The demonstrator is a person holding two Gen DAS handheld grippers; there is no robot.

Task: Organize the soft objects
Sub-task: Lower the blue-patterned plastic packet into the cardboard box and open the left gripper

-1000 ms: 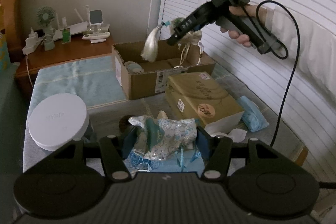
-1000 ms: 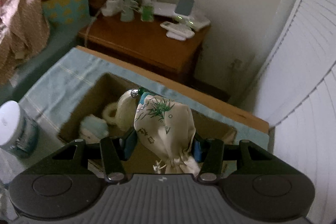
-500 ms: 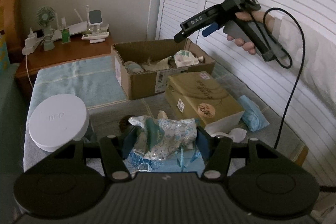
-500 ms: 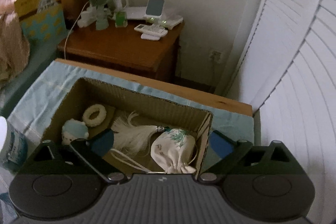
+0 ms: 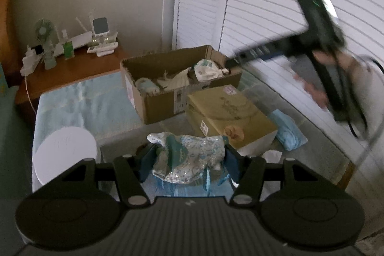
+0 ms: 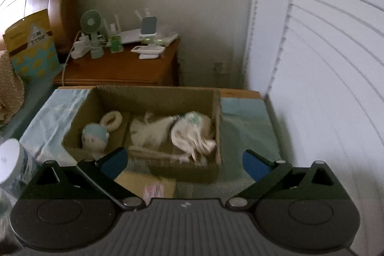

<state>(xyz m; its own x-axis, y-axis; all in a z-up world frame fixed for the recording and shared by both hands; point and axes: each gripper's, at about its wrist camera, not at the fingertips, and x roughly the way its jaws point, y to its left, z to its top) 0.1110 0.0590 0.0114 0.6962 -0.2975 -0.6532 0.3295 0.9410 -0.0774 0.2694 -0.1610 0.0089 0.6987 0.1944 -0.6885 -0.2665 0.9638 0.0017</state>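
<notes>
The left claw (image 5: 189, 160) is seen closed on a crumpled blue-and-white fabric bundle (image 5: 189, 155), which is pinched between its blue pads and held above the surface (image 5: 72, 107), a light blue cloth being spread over that surface. The right claw (image 6: 183, 160) is seen with its jaws spread wide and nothing between them; they have just been opening, and the white drawstring pouch (image 6: 192, 128) with a green print is now found lying inside the cardboard box (image 6: 156, 92), against its right wall. Beside the pouch in the box, a white tassel (image 6: 148, 131), a small cream ring (image 6: 111, 120) and a round blue-capped plush (image 6: 94, 136) are seen. In the left wrist view the right claw is shown blurred, held by a hand (image 5: 316, 92) above and to the right of the box. Just in front of the box a closed tan carton (image 5: 228, 116) is set, with a light blue soft packet (image 5: 288, 133) beside it. A white round lid (image 5: 64, 155) is seen at the left.
</notes>
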